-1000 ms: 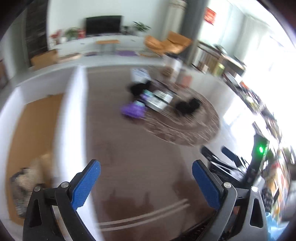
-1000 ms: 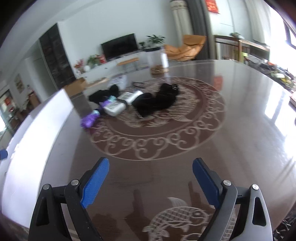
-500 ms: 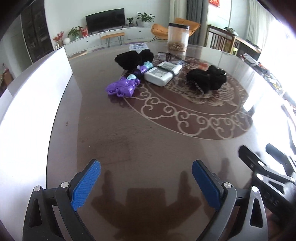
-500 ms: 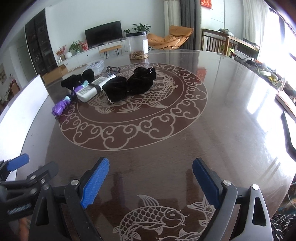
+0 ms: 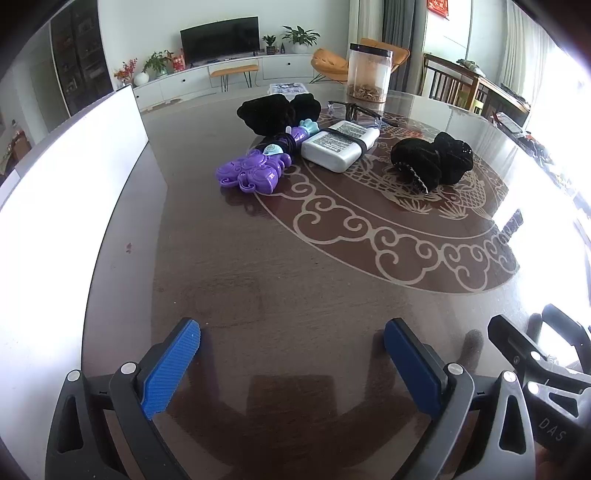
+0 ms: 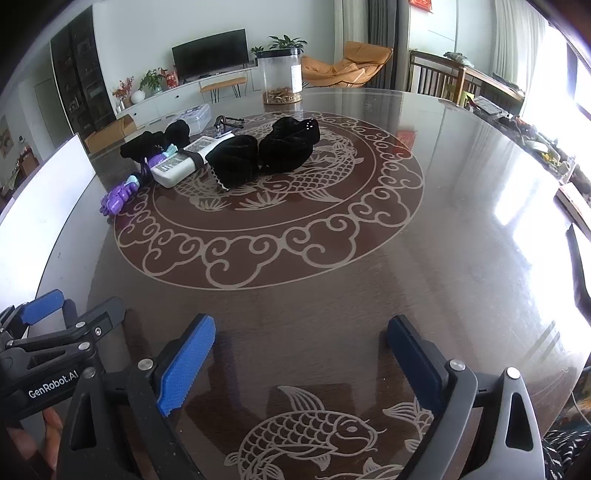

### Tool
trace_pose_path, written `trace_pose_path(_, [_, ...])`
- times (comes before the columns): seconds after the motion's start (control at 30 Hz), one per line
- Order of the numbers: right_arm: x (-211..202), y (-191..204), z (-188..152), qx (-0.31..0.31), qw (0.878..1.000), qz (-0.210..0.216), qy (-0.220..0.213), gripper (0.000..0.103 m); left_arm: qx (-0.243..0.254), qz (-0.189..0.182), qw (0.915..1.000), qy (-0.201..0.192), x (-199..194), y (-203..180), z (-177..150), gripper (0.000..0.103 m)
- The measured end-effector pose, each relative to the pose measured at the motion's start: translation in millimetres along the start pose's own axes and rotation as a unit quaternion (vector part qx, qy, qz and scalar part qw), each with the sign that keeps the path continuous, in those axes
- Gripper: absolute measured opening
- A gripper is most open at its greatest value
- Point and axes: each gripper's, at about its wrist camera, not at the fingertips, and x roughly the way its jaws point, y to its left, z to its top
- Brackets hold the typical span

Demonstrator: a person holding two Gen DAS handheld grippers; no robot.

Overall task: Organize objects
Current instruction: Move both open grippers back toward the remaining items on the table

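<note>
Both your left claw [image 5: 291, 363] and right claw [image 6: 301, 360] hang spread and empty; approach the purple toy [image 5: 253, 171] just left of the white charger [image 5: 338, 144], low over the surface [image 5: 295, 266].

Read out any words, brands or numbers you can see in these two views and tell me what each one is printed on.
"GenRobot.AI": on the body of the left gripper, seen in the right wrist view.
"DAS": on the body of the right gripper, seen in the left wrist view; the rest is cut off.
White remote control: printed label, too small to read.
Clear plastic jar: white label, too blurred to read.
Red wall sign: unreadable.
</note>
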Motion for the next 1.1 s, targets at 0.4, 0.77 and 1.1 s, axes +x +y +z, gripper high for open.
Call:
trace_pose_path(0.4, [4.1, 3.1, 1.3, -0.009, 1.000, -0.008, 0.009, 0.101, -0.001, 0.001, 1.0000, 0.000, 2.2, -0.5, 1.3, 0.103])
trace_pose_path(0.77, [5.5, 5.3, 1.3, -0.014, 1.000, -0.013, 0.013, 0.103, -0.001, 0.001, 1.0000, -0.001, 2.6, -0.7, 1.3, 0.103])
trace_pose_path(1.1, [20.0, -2.8, 19.5, -0.069, 0.997, 0.026, 0.019, 0.103, -0.001, 0.001, 1.0000, -0.001, 3.2, -0.6, 1.4, 0.103])
